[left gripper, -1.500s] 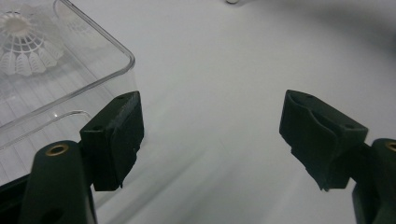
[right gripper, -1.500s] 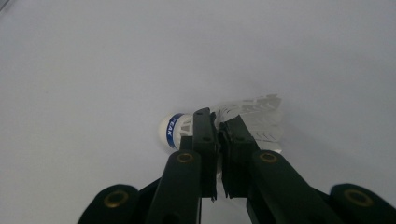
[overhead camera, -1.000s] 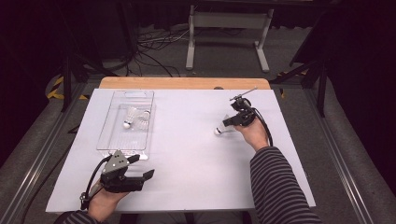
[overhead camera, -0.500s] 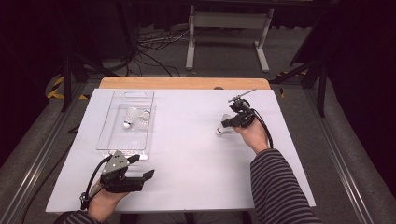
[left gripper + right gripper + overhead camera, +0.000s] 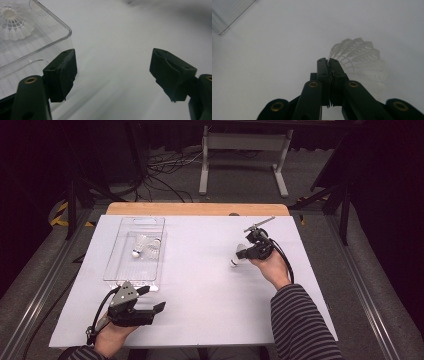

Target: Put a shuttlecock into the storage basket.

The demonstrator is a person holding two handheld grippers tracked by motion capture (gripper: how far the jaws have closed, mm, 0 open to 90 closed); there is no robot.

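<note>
Tabletop [image 5: 200,285], white-covered: carried every item and stood unaltered against the views of a second before. Clear tray [image 5: 134,251], one: lay just ahead of the left gripper [image 5: 152,312], its near corner beside that gripper's left jaw in the left gripper view; position unchanged. Left gripper, one: jaws stood wide apart with nothing between them, resting at the tabletop's near edge; no shift noted across the last second. Right gripper [image 5: 328,61], one: jaws pressed together on the thin edge of a shuttlecock's skirt; held well apart from the tray, to the far side of the tabletop from it; place and closure matched the earlier views. Shuttlecock [image 5: 359,63], loose, one, white: clamped at the tips of the right gripper, skirt fanning out to the right of the jaws, cork end toward the tabletop in the high view; whether it still touched the surface could not be told. Shuttlecocks in the tray [image 5: 145,246], apparently two: lay ahead of the left gripper, undisturbed. Judgement: with so little altered, the grasp appeared settled, and the carry toward the tray remained to be done.
</note>
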